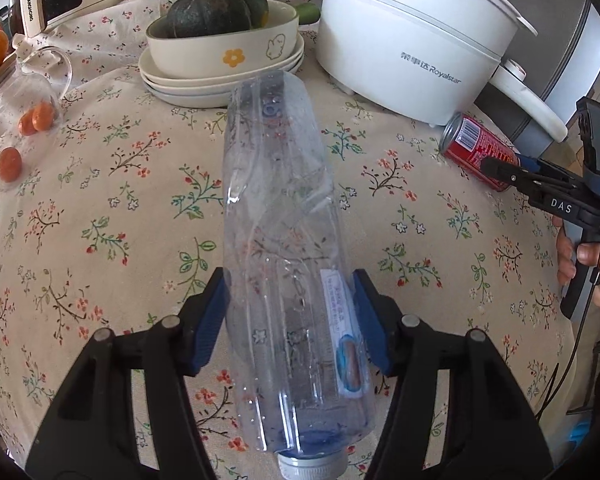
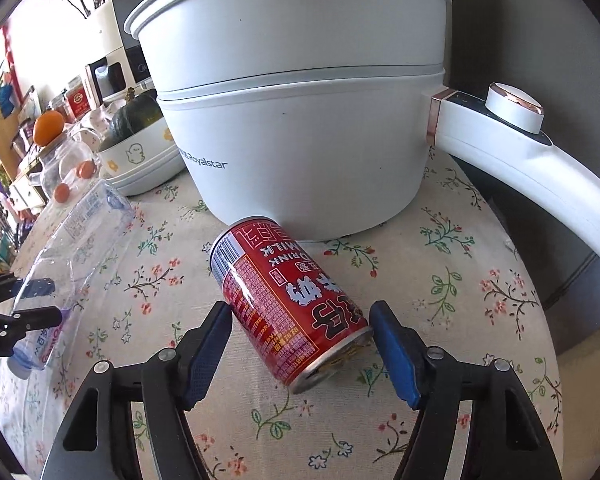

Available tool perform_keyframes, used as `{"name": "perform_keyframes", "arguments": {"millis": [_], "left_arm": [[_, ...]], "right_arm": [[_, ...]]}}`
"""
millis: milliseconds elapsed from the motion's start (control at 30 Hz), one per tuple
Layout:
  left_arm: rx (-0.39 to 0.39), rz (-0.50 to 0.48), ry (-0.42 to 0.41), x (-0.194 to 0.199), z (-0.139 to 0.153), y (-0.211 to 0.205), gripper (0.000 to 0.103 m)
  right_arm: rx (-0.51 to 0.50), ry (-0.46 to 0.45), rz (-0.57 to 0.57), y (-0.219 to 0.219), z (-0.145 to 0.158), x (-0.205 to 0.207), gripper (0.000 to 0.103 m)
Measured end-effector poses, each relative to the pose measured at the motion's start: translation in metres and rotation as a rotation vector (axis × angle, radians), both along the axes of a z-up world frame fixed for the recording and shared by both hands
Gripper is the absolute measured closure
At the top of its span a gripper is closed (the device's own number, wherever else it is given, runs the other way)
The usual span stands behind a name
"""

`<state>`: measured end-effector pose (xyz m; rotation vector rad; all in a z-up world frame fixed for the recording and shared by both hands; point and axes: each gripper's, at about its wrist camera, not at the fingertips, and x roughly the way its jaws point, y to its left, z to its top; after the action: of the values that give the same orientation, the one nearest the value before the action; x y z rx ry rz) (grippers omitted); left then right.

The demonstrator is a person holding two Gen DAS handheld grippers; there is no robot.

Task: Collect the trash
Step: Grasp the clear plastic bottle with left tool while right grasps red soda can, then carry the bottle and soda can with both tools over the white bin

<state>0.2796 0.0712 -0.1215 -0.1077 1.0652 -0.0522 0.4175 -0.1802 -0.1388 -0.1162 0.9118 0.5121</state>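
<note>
A clear, crumpled plastic bottle (image 1: 284, 240) lies on the flowered tablecloth (image 1: 100, 208), its white cap towards the camera. My left gripper (image 1: 290, 320) is shut on the bottle's lower half, a blue pad against each side. A red milk-drink can (image 2: 288, 300) lies on its side, slanted, just in front of the white electric pot (image 2: 300, 120). My right gripper (image 2: 300, 340) is shut on the can, the left pad on its wall and the right pad at its open rim. The can (image 1: 476, 148) and the right gripper (image 1: 512, 172) also show at the left wrist view's right edge, held by a person's hand (image 1: 596, 268).
Stacked plates hold a bowl (image 1: 220, 52) with a dark green squash behind the bottle. A clear bag of small oranges (image 1: 24, 128) lies at the left. The pot's long handle (image 2: 540, 168) reaches over the table's right side. Appliances line the back edge.
</note>
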Motion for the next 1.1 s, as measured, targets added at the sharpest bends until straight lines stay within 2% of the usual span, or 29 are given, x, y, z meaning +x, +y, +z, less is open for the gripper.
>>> {"name": "perform_keyframes", "arguments": {"millis": [267, 633, 933, 1100], "left_arm": [[-0.028, 0.004, 0.025, -0.04, 0.008, -0.003, 0.041], [-0.05, -0.017, -0.002, -0.119, 0.039, -0.001, 0.041], [-0.105, 0.016, -0.026, -0.162, 0.05, 0.011, 0.041], [-0.134, 0.024, -0.035, -0.176, 0.053, 0.008, 0.041]], "right_arm": [[0.01, 0.037, -0.104, -0.006, 0.023, -0.056, 0.043], [-0.112, 0.031, -0.164, 0.004, 0.063, -0.146, 0.045], [-0.182, 0.021, -0.199, 0.014, 0.079, -0.205, 0.045], [-0.181, 0.023, -0.215, 0.009, 0.091, -0.226, 0.045]]}}
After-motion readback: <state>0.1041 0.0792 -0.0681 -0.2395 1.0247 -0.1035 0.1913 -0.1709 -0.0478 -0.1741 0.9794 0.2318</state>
